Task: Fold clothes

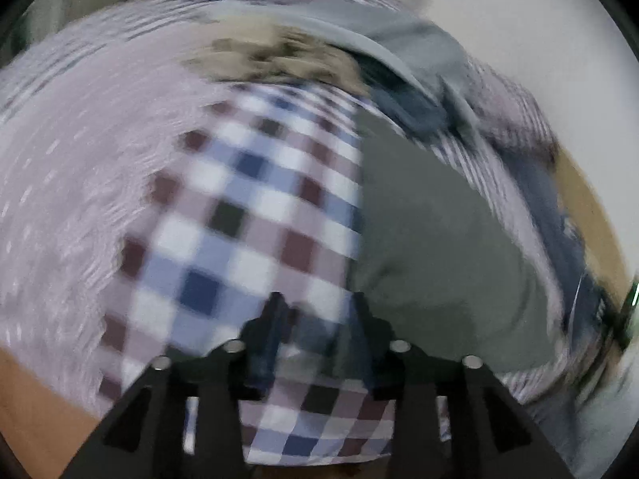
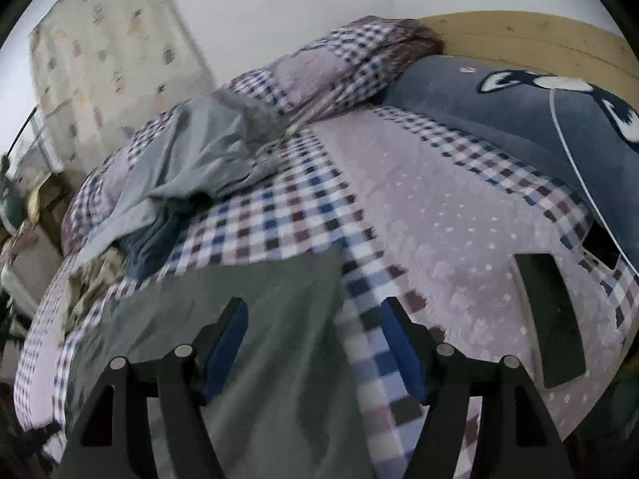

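On checked quilt (image 2: pixel 303 207), smooth grey garment (image 2: pixel 255 319)

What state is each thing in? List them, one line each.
Left gripper: open, over the edge of the green garment.
Right gripper: open, empty.
Green garment: spread flat on the bed.
Grey clothes: crumpled in a heap.
Bedspread: laid out, rumpled near the pillow.
Blue pillow: lying against the headboard.
Black phone: lying flat, screen dark.

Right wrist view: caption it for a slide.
Open right gripper above a grey-green garment on a checked bedspread.
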The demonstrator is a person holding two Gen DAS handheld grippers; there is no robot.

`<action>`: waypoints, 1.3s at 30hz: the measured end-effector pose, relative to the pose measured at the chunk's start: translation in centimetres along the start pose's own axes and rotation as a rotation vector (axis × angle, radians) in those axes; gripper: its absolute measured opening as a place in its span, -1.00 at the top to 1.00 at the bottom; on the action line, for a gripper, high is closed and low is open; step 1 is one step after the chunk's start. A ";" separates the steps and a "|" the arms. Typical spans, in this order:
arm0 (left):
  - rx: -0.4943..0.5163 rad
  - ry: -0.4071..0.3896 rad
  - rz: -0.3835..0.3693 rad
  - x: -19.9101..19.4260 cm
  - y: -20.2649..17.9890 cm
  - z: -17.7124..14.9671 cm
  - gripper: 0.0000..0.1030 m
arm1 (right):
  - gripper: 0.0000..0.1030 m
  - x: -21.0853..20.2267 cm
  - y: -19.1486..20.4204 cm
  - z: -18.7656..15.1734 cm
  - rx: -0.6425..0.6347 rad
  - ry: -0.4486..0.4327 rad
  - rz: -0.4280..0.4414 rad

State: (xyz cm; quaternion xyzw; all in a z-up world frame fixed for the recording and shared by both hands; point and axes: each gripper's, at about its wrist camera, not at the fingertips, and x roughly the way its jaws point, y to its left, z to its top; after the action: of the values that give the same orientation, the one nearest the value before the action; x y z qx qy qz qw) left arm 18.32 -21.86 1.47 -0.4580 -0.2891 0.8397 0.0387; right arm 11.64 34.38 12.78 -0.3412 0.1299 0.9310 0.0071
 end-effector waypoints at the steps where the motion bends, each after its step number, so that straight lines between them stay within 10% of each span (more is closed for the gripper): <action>1: -0.062 -0.011 -0.023 -0.5 1.0 -0.1 0.20 | -0.41 -0.4 0.8 -0.6 -0.032 -0.002 0.011; 7: -0.265 -0.044 -0.173 -0.8 2.7 -2.8 -0.35 | -0.41 -2.1 9.7 -5.3 -0.319 -0.030 0.142; 12: -0.301 0.021 -0.256 2.4 0.5 -6.6 -0.38 | -0.41 -3.2 17.0 -10.4 -0.583 -0.049 0.247; 21: -0.269 -0.092 -0.332 3.1 -1.1 -5.6 -0.37 | -0.47 -5.2 25.3 -19.2 -0.987 -0.137 0.358; 29: -0.308 -0.095 -0.404 2.8 -0.4 -4.7 0.80 | -0.53 -4.4 29.7 -26.9 -1.329 -0.227 0.370; 39: -0.334 -0.105 -0.532 1.4 0.1 -4.8 0.91 | -0.53 -1.2 32.9 -31.6 -1.494 -0.399 0.185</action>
State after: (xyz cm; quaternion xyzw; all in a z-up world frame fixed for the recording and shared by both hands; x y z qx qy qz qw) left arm 21.28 -19.35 -1.62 -0.3221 -0.5343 0.7636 0.1663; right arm 29.23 -5.16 -1.79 -0.0692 -0.5077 0.8121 -0.2791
